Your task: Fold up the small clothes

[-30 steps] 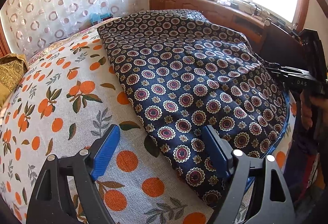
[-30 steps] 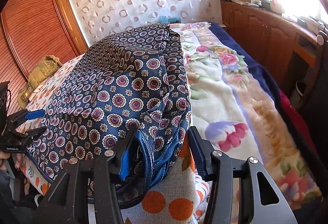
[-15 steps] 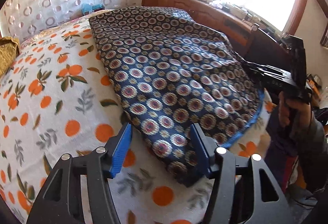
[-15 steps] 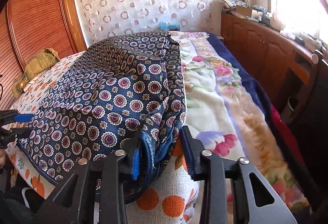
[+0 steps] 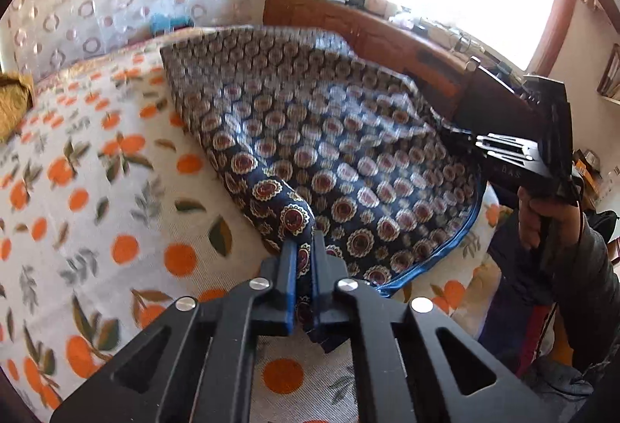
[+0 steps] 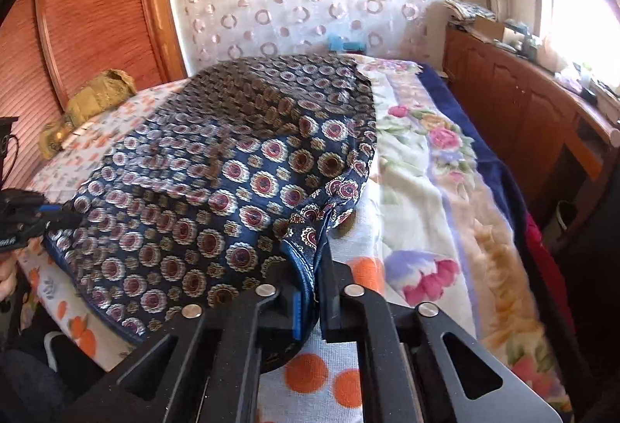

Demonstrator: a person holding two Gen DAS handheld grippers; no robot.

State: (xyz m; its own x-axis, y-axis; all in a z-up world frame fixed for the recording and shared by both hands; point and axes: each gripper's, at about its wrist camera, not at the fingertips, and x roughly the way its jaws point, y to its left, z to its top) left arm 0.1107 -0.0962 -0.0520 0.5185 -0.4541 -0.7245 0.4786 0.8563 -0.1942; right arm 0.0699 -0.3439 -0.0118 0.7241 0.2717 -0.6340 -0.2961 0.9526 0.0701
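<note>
Two tools, both clamped on the same garment. Left tool (image 5: 303, 256) pinches a bunched near corner of the navy medallion-print cloth (image 5: 329, 152); right tool (image 6: 316, 260) pinches the other near corner by its blue-trimmed hem. Cloth lies spread on the bed, over the orange-print sheet (image 5: 97, 190), its right edge beside the floral blanket (image 6: 426, 190).

Risks, as judged:
- Left grip holds a rolled wad, not a flat edge; likely several layers caught. Lifting may drag the under-layer and spoil the fold line.
- Right grip sits close to the hem edge; thin fabric could slip out under tension.
- Uneven lift between hands would skew the fold, corners missing the far edge.
- Sheet underneath looks loose; a low drag could pull it along.
- Cloth looks slick, may slide toward the bed edge.
</note>
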